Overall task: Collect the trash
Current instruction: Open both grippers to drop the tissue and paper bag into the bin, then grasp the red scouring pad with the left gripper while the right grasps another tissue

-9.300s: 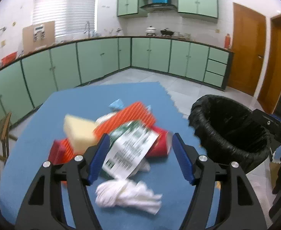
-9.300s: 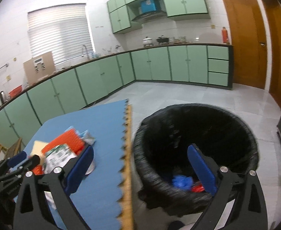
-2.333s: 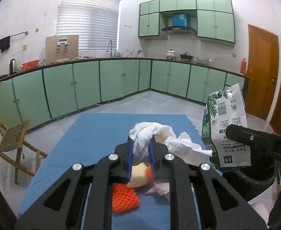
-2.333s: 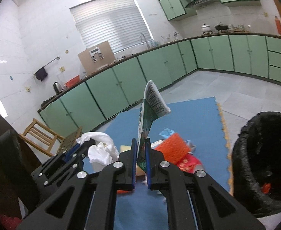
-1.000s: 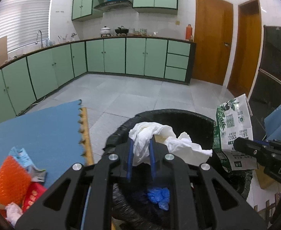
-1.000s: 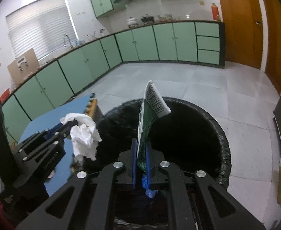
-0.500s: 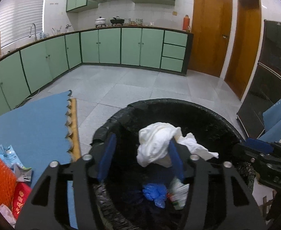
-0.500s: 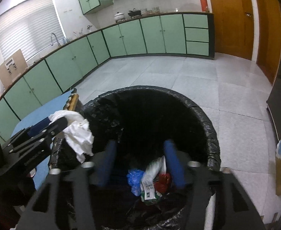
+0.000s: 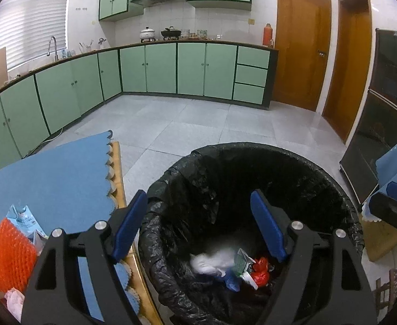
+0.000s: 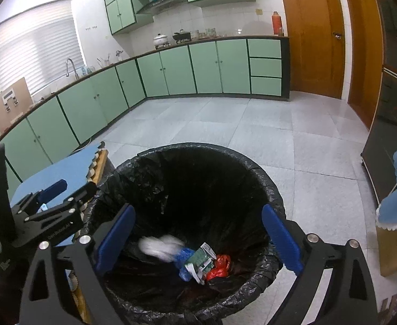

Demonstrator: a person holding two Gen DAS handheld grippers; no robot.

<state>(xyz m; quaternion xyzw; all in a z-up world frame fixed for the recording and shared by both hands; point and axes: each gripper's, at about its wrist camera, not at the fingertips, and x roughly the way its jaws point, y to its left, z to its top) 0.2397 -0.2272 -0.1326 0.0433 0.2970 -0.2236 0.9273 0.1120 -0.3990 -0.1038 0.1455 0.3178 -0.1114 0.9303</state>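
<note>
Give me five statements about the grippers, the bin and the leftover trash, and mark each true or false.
1. The left gripper is open and holds nothing. True.
2. The right gripper is shut on a green and white carton. False: it is open, and the green and white carton lies in the black-lined trash bin.
3. A crumpled white tissue is inside the bin. True.
4. The blue foam mat has no trash on it. False: an orange ribbed wrapper and other scraps lie there.
5. The bin is filled to its rim. False: only a few items lie at the bottom.
</note>
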